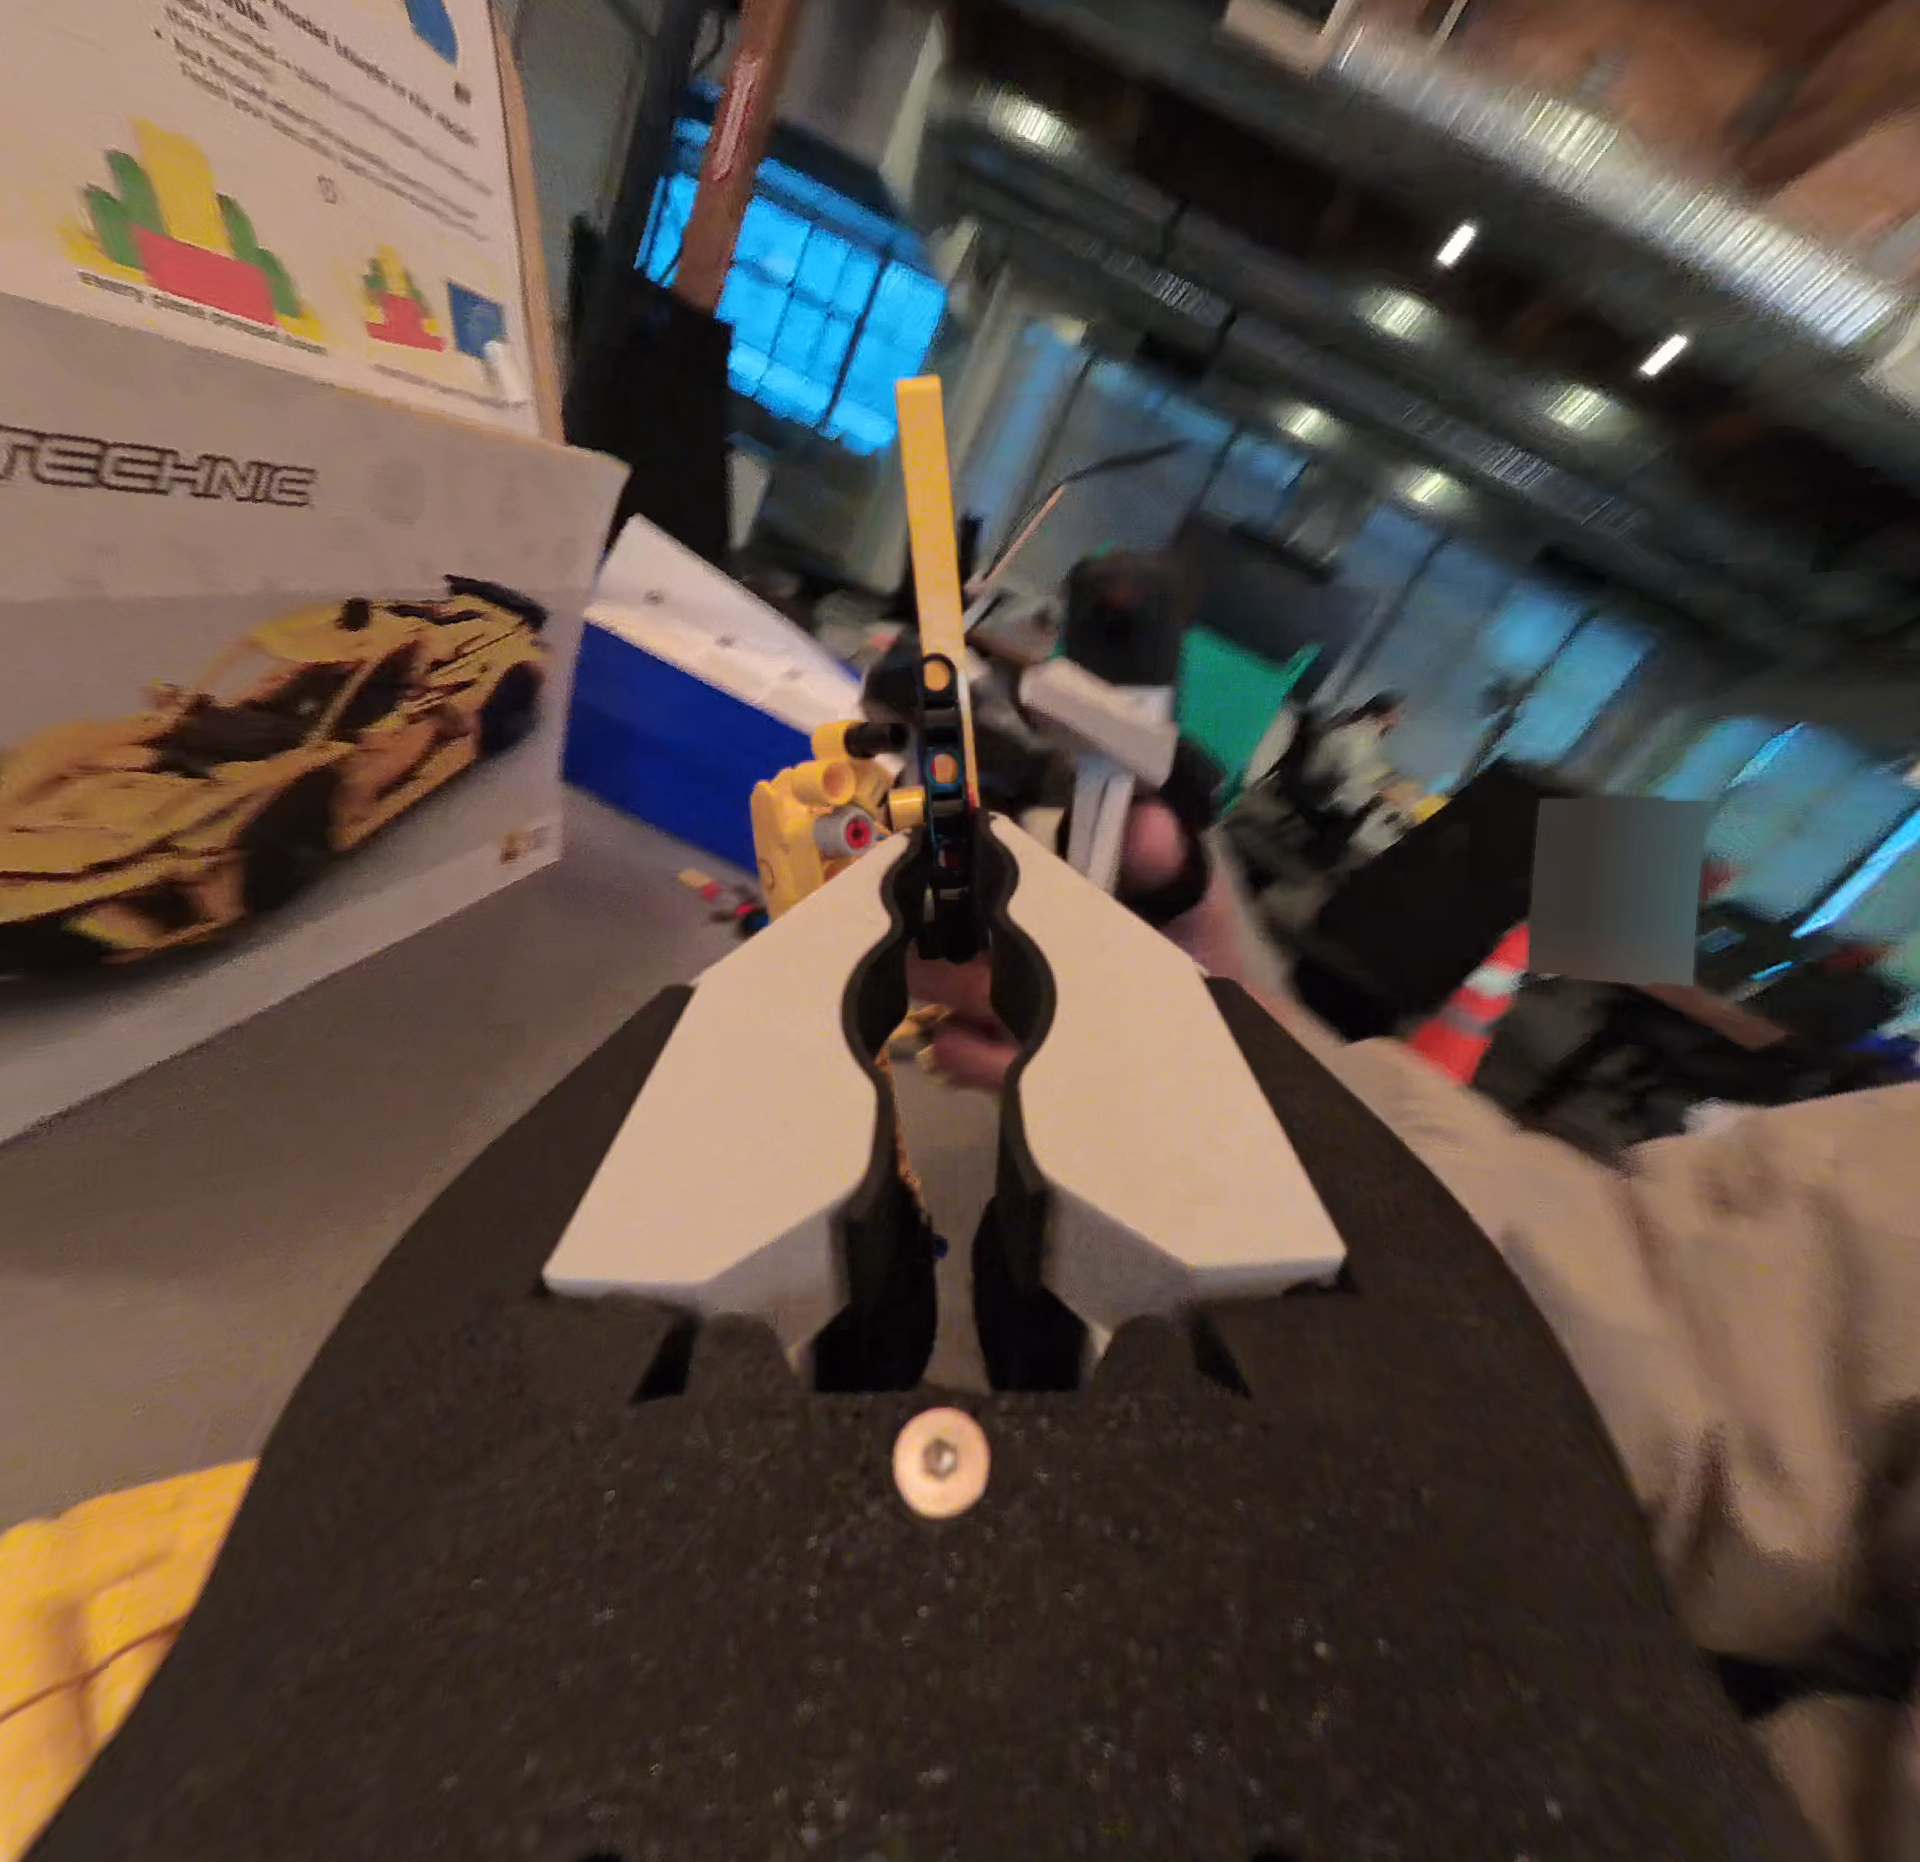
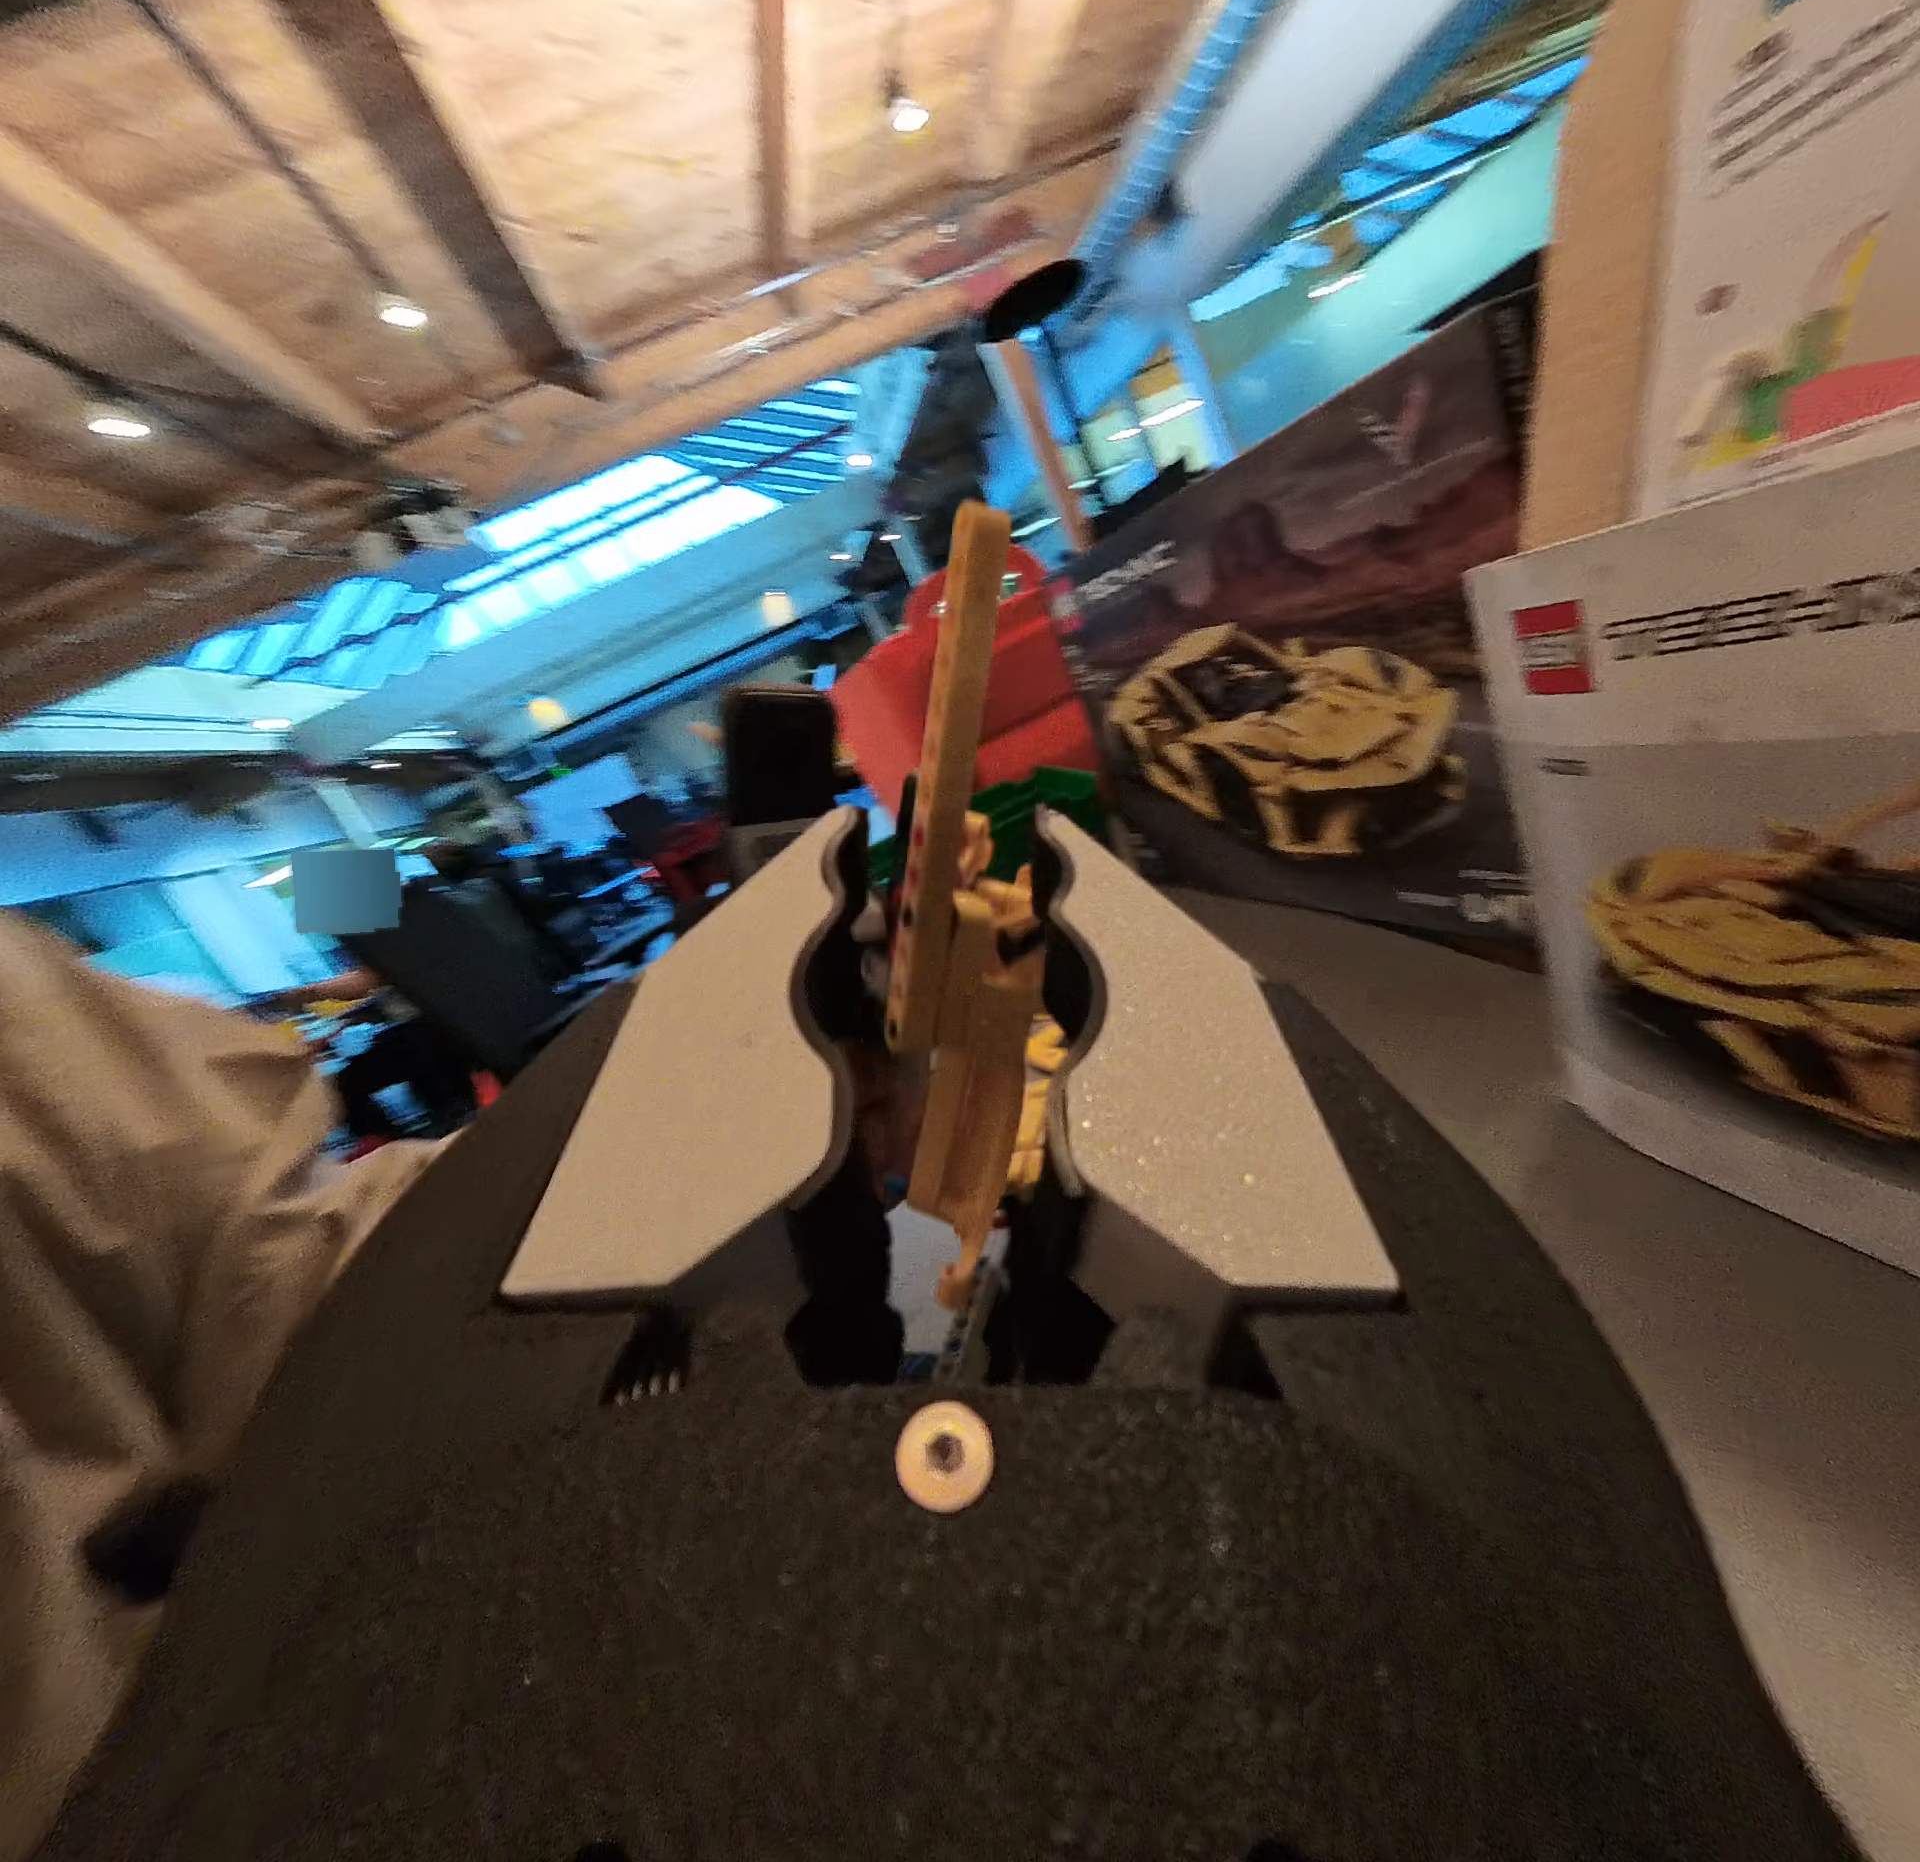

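My left gripper (image 1: pixel 948 856) is shut on a black toy beam (image 1: pixel 943 773), held off the table. The beam is joined to a long yellow beam (image 1: pixel 930 524) that stands upward and to a cluster of yellow pieces (image 1: pixel 816 825) on its left. A hand (image 1: pixel 1158 856) shows just behind it. My right gripper (image 2: pixel 951 856) is shut on a yellow toy assembly (image 2: pixel 977 1064) that lies between its fingers. A long yellow beam with holes (image 2: pixel 961 690) rises from it past the fingertips. The lower part of the assembly is hidden between the fingers.
A white box with a yellow car picture (image 1: pixel 260 732) and an instruction sheet (image 1: pixel 260 150) stand on the grey table (image 1: pixel 208 1189) to the left. A blue and white bin (image 1: pixel 686 721) is behind. A dark car box (image 2: pixel 1299 690) and large red and green blocks (image 2: pixel 883 711) stand ahead. My two grippers' fingertips are within a few centimetres of each other.
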